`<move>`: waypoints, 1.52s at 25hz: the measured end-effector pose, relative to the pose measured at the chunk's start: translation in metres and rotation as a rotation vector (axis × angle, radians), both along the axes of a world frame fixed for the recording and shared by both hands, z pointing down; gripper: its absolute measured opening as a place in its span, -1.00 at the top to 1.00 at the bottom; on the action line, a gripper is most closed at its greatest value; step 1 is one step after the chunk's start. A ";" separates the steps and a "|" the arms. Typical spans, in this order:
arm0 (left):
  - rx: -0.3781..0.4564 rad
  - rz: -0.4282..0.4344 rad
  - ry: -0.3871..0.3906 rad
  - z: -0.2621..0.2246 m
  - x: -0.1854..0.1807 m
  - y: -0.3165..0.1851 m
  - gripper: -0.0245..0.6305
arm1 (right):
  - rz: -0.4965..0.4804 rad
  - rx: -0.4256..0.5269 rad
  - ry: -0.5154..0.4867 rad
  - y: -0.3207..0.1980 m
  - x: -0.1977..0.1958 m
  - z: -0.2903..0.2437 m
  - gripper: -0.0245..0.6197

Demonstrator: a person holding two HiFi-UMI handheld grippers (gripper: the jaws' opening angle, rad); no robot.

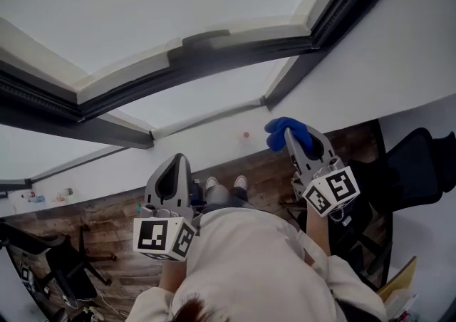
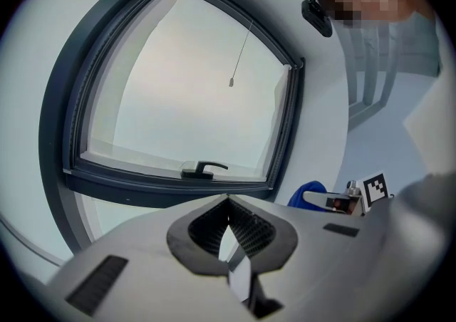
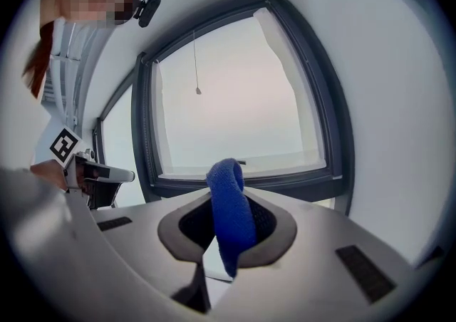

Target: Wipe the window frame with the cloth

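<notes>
The dark grey window frame with a black handle fills the upper head view. In the same view a blue cloth is pinched in my right gripper, which is held up near the frame's lower right corner, over the white wall. The right gripper view shows the cloth sticking up between the jaws, in front of the frame's bottom rail. My left gripper hangs lower and to the left, shut and empty, pointing at the handle and the bottom rail.
White wall runs to the right of the window. A thin pull cord hangs in front of the glass. Below are a wooden floor, a black office chair at the right and another chair at the left.
</notes>
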State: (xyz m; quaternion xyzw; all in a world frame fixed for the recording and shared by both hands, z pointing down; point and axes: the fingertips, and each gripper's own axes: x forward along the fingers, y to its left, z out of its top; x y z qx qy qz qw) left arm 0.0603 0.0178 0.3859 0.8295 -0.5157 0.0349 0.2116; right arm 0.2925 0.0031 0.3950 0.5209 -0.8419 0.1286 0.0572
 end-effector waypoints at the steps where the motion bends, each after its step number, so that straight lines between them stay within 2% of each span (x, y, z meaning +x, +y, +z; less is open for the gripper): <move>1: 0.001 -0.005 -0.001 -0.001 -0.001 0.000 0.91 | -0.011 0.005 -0.008 -0.001 -0.004 -0.002 0.77; 6: 0.008 -0.038 -0.007 -0.001 -0.017 -0.013 0.91 | -0.048 0.024 -0.021 -0.016 -0.024 -0.008 0.77; 13: 0.040 -0.007 -0.009 -0.012 -0.039 -0.038 0.91 | -0.050 0.051 0.038 -0.049 -0.055 -0.016 0.77; 18: 0.018 -0.011 -0.010 -0.003 -0.057 -0.047 0.91 | -0.089 0.079 0.151 -0.086 -0.092 -0.003 0.77; 21: -0.006 -0.004 -0.009 0.003 -0.060 -0.047 0.91 | -0.132 0.056 0.259 -0.119 -0.115 0.015 0.77; 22: -0.012 0.001 -0.006 0.004 -0.059 -0.047 0.91 | -0.140 0.047 0.264 -0.131 -0.121 0.021 0.77; 26: -0.026 0.023 0.008 0.009 -0.050 -0.052 0.91 | -0.152 0.015 0.152 -0.180 -0.146 0.039 0.77; 32: -0.034 0.098 0.030 0.007 -0.023 -0.050 0.91 | -0.147 -0.066 0.206 -0.220 -0.167 0.076 0.77; 35: -0.044 0.147 0.048 0.008 -0.010 -0.047 0.91 | -0.148 -0.061 0.226 -0.227 -0.172 0.080 0.77; 38: -0.050 0.154 0.061 0.010 -0.008 -0.049 0.91 | -0.152 -0.050 0.223 -0.227 -0.170 0.082 0.77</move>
